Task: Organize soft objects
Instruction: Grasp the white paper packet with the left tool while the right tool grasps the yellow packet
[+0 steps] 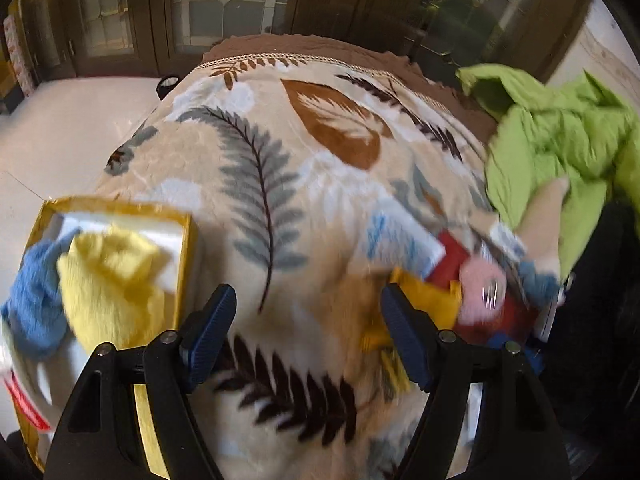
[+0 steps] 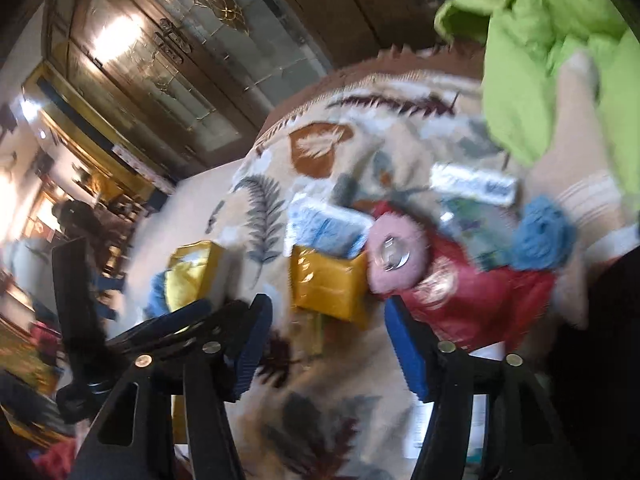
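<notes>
- Blue-padded fingers of the left gripper (image 1: 308,332) stand spread with nothing between them, hanging over the leaf-print blanket (image 1: 280,184).
- Right gripper (image 2: 328,344) likewise spread and empty.
- Just beyond the right gripper, slightly right: a pink puff (image 2: 394,256) lying on a red pouch (image 2: 480,304), a gold box (image 2: 328,284) touching it; the right hand looks nearer.
- Pink puff looks fluffy, round, with no clear long axis; blurred.
- Left, an open gold tray (image 1: 188,240) holds yellow cloth (image 1: 112,280) and blue cloth (image 1: 36,304).
- Farthest, green fabric (image 1: 560,140).

A leaf-patterned blanket (image 1: 304,184) covers the table, before dark glazed doors (image 1: 224,4).
</notes>
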